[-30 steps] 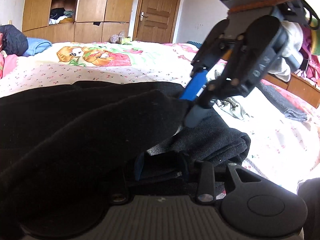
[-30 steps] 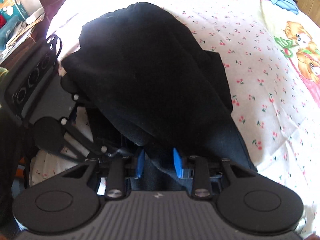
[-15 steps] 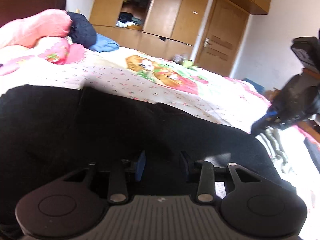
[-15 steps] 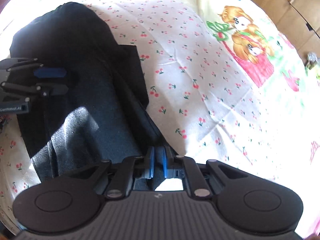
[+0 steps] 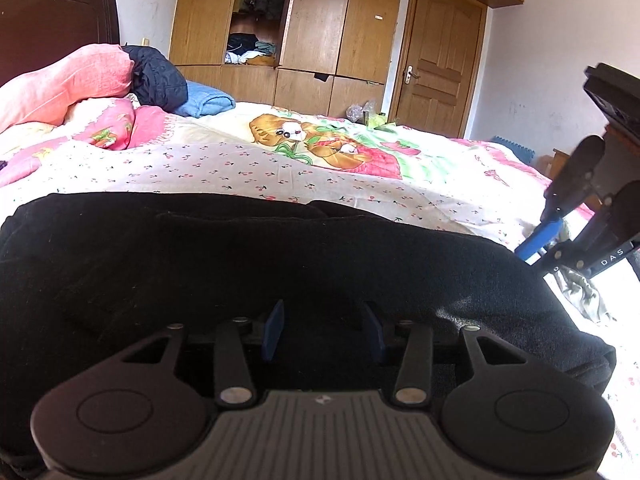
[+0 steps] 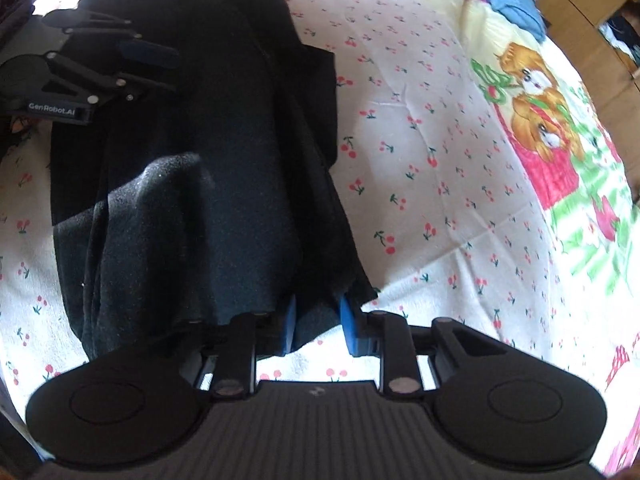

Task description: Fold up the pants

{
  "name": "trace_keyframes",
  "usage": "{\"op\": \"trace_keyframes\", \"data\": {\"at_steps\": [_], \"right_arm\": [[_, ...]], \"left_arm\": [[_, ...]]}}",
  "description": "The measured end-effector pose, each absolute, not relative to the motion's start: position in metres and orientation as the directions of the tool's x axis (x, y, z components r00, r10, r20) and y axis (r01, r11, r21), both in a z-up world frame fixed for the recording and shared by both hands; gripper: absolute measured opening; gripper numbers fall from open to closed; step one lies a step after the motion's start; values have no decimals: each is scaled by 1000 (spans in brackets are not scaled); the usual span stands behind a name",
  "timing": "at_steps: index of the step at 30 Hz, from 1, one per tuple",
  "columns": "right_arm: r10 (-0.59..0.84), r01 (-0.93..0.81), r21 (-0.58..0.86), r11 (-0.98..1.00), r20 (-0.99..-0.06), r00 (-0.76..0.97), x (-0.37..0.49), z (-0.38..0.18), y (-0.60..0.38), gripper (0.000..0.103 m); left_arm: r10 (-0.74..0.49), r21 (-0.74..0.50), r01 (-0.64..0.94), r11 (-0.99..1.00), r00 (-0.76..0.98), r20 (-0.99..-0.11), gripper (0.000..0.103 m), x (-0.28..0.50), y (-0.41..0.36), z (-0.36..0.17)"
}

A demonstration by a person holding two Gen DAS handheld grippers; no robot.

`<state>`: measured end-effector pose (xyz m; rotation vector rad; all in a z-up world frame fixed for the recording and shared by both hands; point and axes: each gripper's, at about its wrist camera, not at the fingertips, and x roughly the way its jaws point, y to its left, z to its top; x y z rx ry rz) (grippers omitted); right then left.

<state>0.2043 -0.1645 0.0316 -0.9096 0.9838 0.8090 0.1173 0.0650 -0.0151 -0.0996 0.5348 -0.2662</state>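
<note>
- on the cherry-print bedsheet (image 6: pixel 420 184) the black pants (image 6: pixel 208 152) now lie as a doubled-over bundle; a second ago we still had them lifted in a hump between the two tools, and now the cloth has settled flat along the sheet's near edge.
- our left gripper (image 5: pixel 322 330) is opening: its blue pads (image 5: pixel 273 329) stand apart with dark cloth lying between and under them, and we see no pinch on it. a second ago cloth was draped right over this tool; now the folded top surface stretches clear in front of it.
- our right gripper (image 6: pixel 318 322) points steeply down at the bundle's near end. half a second ago its pads were almost pressed together on a thin edge; now the jaws are opening, and a tongue of the pants hangs loosely between the pads without being squeezed.
- from the left wrist view the right tool shows at the frame's right edge, lower and farther out than it was a second ago, when it stood over the middle of the cloth.
- we read this as a fold just laid down and both tools letting go. the far layer sticks out unevenly beyond the upper one, so we judge the bundle needs another fold or some squaring.
</note>
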Motion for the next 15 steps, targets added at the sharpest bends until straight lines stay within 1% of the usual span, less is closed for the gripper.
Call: {"op": "trace_keyframes", "data": {"at_steps": [4, 7, 8, 9, 11, 12, 14, 15], "right_arm": [[156, -940, -157, 303, -965, 212, 223, 24, -157, 25], [138, -947, -90, 310, -981, 138, 236, 11, -153, 25], [134, -947, -93, 306, -981, 140, 236, 9, -151, 22], [126, -951, -114, 286, -980, 156, 231, 9, -149, 13], [92, -942, -194, 275, -970, 226, 217, 10, -144, 3], [86, -929, -220, 298, -963, 256, 214, 13, -146, 2], [79, -869, -250, 427, -947, 312, 220, 22, -157, 1], [58, -821, -290, 491, -930, 364, 224, 26, -164, 0]], "left_arm": [[-275, -156, 227, 961, 827, -490, 58, 117, 64, -16], [-270, -134, 234, 963, 827, -493, 60, 117, 60, -17], [-272, -130, 238, 962, 827, -493, 61, 117, 60, -18], [-273, -130, 240, 962, 827, -492, 62, 117, 60, -18], [-274, -130, 241, 962, 826, -493, 62, 117, 60, -18], [-274, -131, 241, 962, 826, -492, 62, 117, 60, -18], [-278, -136, 242, 961, 825, -492, 62, 117, 61, -17], [-281, -143, 242, 960, 824, -492, 62, 117, 62, -17]]}}
